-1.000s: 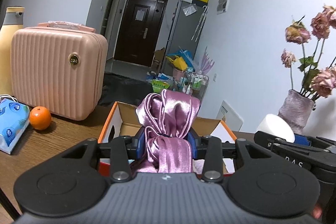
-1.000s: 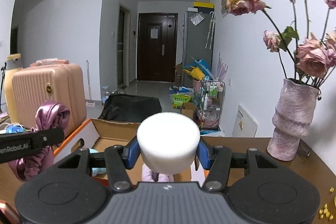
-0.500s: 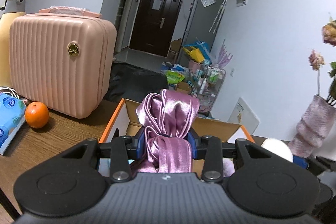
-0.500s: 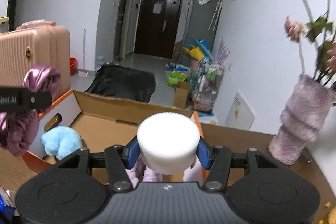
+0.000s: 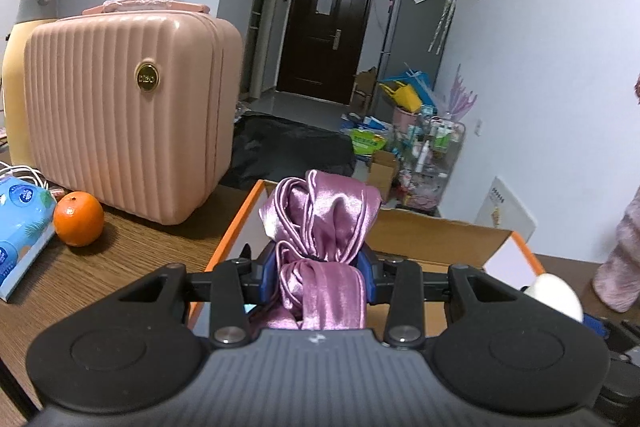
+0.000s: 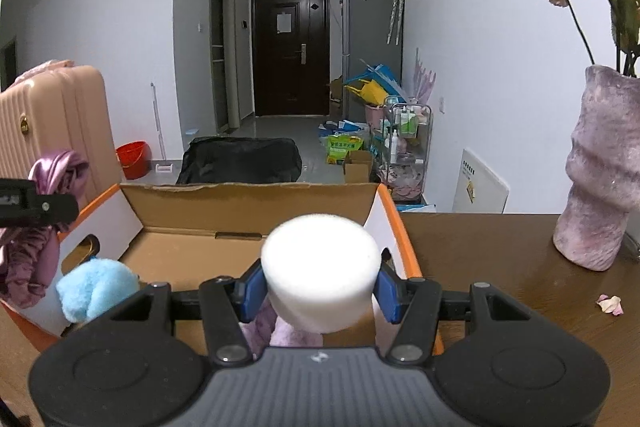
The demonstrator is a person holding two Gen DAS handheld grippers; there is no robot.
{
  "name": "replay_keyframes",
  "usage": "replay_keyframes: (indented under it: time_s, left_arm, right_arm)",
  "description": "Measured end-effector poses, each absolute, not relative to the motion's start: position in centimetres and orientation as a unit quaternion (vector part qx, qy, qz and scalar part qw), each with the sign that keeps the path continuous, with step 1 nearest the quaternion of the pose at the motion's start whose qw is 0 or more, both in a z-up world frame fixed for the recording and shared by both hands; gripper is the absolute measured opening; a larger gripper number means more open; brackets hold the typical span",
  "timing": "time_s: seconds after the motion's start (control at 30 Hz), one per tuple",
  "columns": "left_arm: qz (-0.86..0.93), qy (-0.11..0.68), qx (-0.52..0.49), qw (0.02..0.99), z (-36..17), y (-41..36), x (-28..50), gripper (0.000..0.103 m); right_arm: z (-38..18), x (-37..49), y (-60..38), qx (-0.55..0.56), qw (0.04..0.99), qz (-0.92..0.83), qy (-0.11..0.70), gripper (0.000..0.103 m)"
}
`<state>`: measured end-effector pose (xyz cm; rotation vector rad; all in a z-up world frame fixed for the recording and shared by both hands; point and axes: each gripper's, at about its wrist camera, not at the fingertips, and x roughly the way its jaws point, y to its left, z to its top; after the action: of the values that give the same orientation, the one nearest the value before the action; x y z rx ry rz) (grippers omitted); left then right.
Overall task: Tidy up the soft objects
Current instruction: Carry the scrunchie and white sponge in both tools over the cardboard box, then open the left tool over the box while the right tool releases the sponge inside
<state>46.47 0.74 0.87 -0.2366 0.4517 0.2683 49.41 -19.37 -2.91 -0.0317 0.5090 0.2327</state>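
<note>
My left gripper (image 5: pixel 320 269) is shut on a purple satin cloth (image 5: pixel 320 223) and holds it over the left edge of the open cardboard box (image 5: pixel 440 239). My right gripper (image 6: pixel 320 287) is shut on a white foam cylinder (image 6: pixel 320 269) above the box's (image 6: pixel 248 203) right part. The cloth (image 6: pixel 40 227) also shows at the left of the right wrist view, and the foam (image 5: pixel 554 297) at the right of the left wrist view. Inside the box lie a blue plush toy (image 6: pixel 96 289) and a pink fluffy item (image 6: pixel 290 335).
A pink suitcase (image 5: pixel 128 111), an orange (image 5: pixel 78 213) and a blue tissue pack (image 5: pixel 20 223) stand on the wooden table (image 5: pixel 120 255) left of the box. A pink vase (image 6: pixel 600 179) with dried roses stands at the right. A petal (image 6: pixel 610 304) lies near it.
Both grippers have moved left and forward over the box with their loads still held. The vase and flowers have slid toward the right edge of both views.
</note>
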Motion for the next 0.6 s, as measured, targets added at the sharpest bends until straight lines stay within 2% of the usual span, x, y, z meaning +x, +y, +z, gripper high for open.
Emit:
replay_keyframes:
  time_s: [0.5, 0.57, 0.6]
  left_arm:
    - [0.145, 0.211, -0.087, 0.963, -1.0, 0.3, 47.2, 0.041]
    - [0.144, 0.21, -0.088, 0.963, -1.0, 0.4, 47.2, 0.044]
    - [0.145, 0.208, -0.09, 0.963, -1.0, 0.6, 47.0, 0.05]
  right_arm:
    - [-4.1, 49.1, -17.6, -0.064, 0.963, 0.102, 0.242, 0.057]
    - [-4.1, 49.1, -17.6, -0.067, 0.962, 0.1, 0.244, 0.066]
    - [-4.1, 49.0, -17.6, -0.068, 0.962, 0.099, 0.244, 0.07]
